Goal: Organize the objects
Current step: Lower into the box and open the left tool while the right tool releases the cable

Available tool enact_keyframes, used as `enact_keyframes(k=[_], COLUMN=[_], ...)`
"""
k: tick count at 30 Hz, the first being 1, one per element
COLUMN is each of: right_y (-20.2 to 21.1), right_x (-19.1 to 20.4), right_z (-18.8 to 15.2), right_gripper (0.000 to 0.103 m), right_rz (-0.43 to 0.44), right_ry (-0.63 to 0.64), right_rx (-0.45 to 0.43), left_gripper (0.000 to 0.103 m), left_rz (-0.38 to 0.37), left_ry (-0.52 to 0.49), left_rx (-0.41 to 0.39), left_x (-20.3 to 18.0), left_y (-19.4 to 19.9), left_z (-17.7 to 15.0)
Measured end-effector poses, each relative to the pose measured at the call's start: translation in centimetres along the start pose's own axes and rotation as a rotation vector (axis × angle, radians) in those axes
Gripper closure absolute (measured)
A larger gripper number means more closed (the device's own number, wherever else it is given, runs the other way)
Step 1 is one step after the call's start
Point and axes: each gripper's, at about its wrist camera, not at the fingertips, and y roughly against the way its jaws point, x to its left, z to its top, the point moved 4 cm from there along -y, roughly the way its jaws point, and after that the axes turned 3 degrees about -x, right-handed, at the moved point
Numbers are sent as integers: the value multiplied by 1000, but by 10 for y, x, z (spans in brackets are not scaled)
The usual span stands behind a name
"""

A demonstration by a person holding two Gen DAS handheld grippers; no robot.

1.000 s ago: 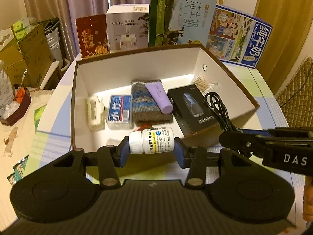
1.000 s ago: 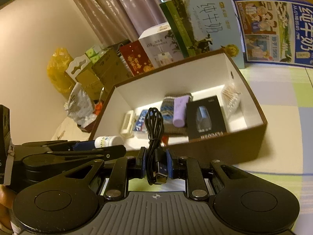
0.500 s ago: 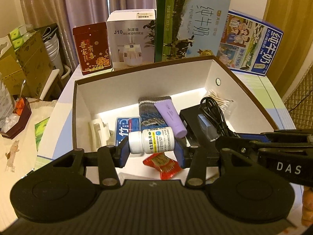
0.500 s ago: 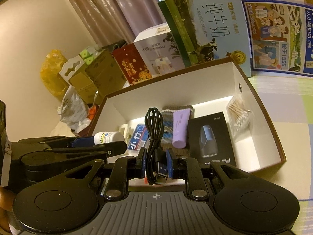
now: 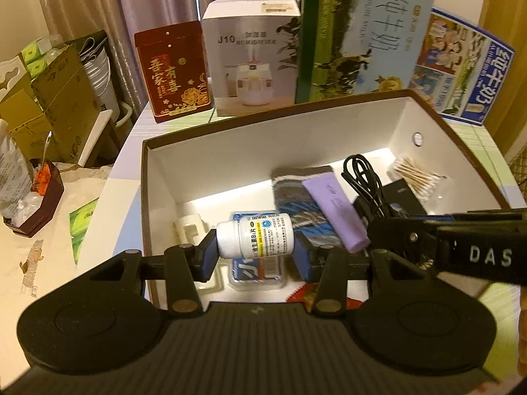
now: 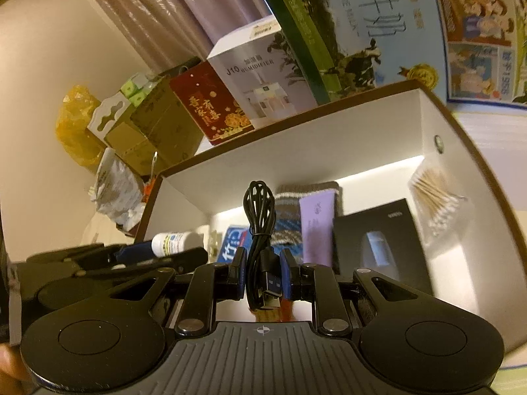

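White plastic pill bottle (image 5: 255, 235) clamped sideways in our left claw (image 5: 254, 254), coiled black USB cable (image 6: 260, 230) pinched in our right claw (image 6: 263, 275), both over white brown-rimmed storage box (image 5: 230, 164) ahead, mostly packed; these two left to drop.

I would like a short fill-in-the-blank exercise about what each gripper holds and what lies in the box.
1. The left gripper is shut on a white ____.
2. The right gripper is shut on a coiled black ____.
3. The purple tube lies inside the ____.

Missing words: bottle; cable; box
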Motion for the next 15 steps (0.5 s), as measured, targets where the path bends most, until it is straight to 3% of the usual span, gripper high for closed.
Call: enact_keyframes(k=[7,15], right_y=[-30,-35], right_x=[-7,-20], right_z=[16,22], right_gripper=[85,80], right_rz=[36,-15], right_ry=[-69,-67], right_rx=[-28,-43], left_gripper=[61,61], left_rz=[3,-6], left_ry=[9,18], left_rx=[17,33], left_x=[11,14], left_y=[-15,-24], left_z=[3,1])
